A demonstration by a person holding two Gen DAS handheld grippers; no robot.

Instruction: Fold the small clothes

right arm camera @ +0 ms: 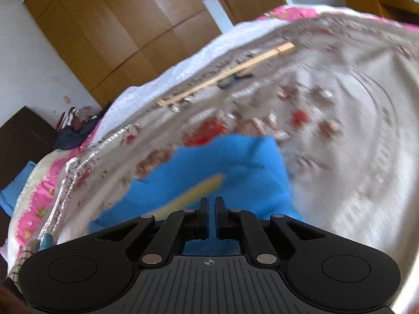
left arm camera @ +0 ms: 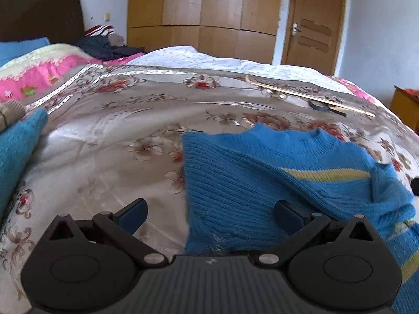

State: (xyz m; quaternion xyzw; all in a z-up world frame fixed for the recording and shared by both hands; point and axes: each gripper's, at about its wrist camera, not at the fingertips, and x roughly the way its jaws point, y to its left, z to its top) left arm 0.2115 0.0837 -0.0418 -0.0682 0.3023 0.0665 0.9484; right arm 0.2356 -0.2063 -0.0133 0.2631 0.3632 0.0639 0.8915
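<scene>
A small blue knit sweater (left arm camera: 262,172) with a yellow stripe lies on the floral bedspread (left arm camera: 110,130), partly folded, its neck toward the far side. My left gripper (left arm camera: 209,209) is open and hovers over the sweater's left edge. In the blurred right wrist view the same sweater (right arm camera: 235,167) lies ahead. My right gripper (right arm camera: 211,204) is nearly closed, with blue knit showing between and under its fingers; it looks shut on the sweater's fabric.
A second teal garment (left arm camera: 18,146) lies at the left edge of the bed. A long wooden stick (left arm camera: 309,95) and a dark roll of tape (left arm camera: 318,104) lie further back on the bed. Pink quilt (left arm camera: 31,78), wardrobe and door stand behind.
</scene>
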